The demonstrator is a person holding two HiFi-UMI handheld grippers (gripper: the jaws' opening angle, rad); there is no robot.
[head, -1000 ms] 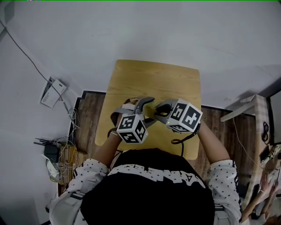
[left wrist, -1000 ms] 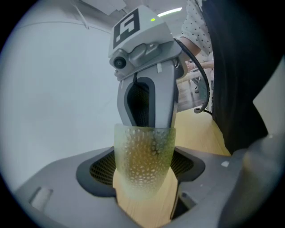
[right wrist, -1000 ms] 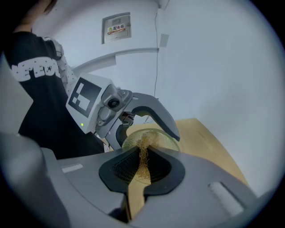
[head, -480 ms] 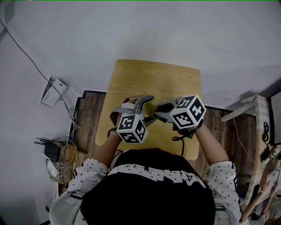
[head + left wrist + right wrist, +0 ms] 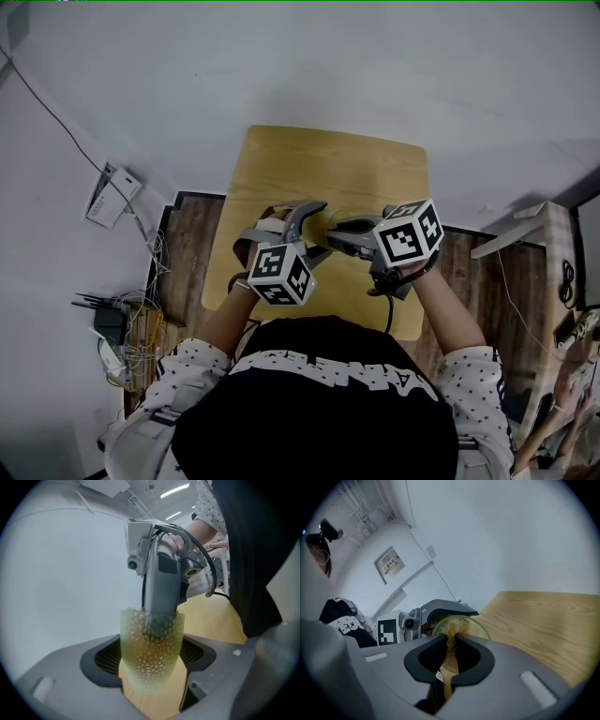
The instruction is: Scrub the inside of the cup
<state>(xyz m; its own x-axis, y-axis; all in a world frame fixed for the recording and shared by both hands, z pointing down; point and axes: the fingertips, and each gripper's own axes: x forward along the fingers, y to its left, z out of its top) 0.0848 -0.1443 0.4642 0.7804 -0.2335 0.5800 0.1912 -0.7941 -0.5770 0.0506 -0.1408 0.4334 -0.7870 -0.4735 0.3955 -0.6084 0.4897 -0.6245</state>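
Rolled since before, right tool clamps brush inside cup gripped by left tool.

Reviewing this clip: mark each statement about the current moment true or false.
1. The left gripper is shut on a translucent dimpled cup. True.
2. The right gripper is empty. False: its jaws clamp the wooden handle of a brush.
3. The brush's bristles reach the cup's open mouth. True.
4. The cup stands upright on the table. False: the left gripper holds it, with its mouth turned toward the right gripper.
5. The two grippers work far apart, at opposite ends of the table. False: they meet close together over the table's near part.
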